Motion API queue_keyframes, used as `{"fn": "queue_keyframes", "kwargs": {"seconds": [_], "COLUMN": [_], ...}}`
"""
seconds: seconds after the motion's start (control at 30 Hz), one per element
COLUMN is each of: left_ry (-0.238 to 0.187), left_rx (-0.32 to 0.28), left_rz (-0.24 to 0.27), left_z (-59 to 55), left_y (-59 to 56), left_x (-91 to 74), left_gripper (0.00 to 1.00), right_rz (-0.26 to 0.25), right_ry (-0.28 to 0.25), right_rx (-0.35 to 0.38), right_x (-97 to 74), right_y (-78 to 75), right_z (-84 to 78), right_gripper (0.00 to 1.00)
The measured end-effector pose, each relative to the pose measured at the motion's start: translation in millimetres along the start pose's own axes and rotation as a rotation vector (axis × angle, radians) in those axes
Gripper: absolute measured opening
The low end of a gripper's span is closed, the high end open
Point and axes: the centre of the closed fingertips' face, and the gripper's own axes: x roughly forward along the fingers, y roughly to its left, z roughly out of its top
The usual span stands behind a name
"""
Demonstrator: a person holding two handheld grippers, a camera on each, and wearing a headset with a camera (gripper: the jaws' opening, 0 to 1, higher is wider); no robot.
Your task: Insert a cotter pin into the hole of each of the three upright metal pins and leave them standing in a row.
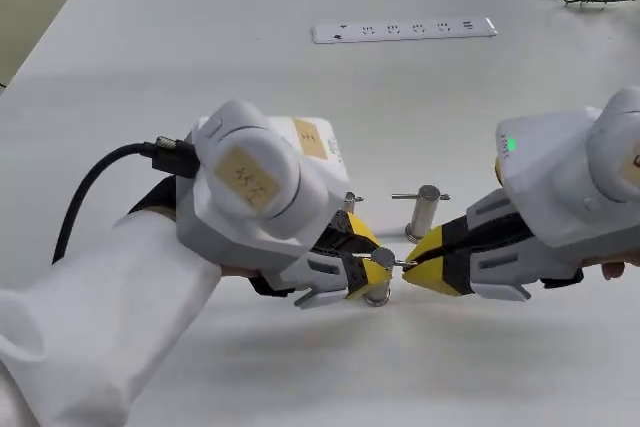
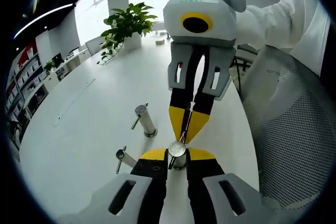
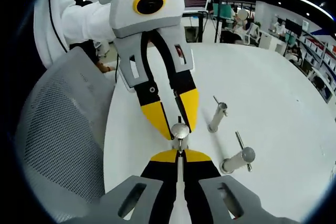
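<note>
Three pins (image 1: pixel 424 217) are counted, and three cotter pins (image 1: pixel 402 195). Two grippers are counted: a left gripper (image 1: pixel 378 257) and a right gripper (image 1: pixel 408 265). One power strip (image 1: pixel 404 30), one potted plant (image 2: pixel 126 24), one mesh chair (image 2: pixel 289 129) and one table (image 1: pixel 200 47) are seen.
</note>
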Motion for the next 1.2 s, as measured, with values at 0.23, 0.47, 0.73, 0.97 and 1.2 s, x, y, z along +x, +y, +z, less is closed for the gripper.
{"fn": "queue_keyframes", "kwargs": {"seconds": [0.23,0.47,0.73,0.97,1.2], "left_ry": [0.006,0.010,-0.040,-0.131,-0.137], "left_rx": [0.004,0.002,-0.015,-0.100,-0.165], "left_rz": [-0.002,0.003,0.022,0.022,0.037], "left_z": [1.3,1.7,7.0,5.9,-10.9], "left_y": [-1.6,-2.1,0.8,-6.9,-16.7], "left_x": [0.9,0.4,-4.4,-20.5,-30.4], "left_gripper": [0.10,0.10,0.26,0.55,0.81], "right_rz": [0.033,0.043,0.041,0.001,-0.005], "right_ry": [0.019,0.020,0.004,-0.047,-0.102], "right_rx": [-0.058,-0.070,-0.011,0.073,0.139], "right_x": [1.1,2.6,0.9,1.3,5.2], "right_y": [2.0,2.0,4.0,0.6,5.0], "right_z": [0.3,2.4,0.9,-1.9,9.0], "right_gripper": [0.00,0.00,0.13,0.18,0.19]}}
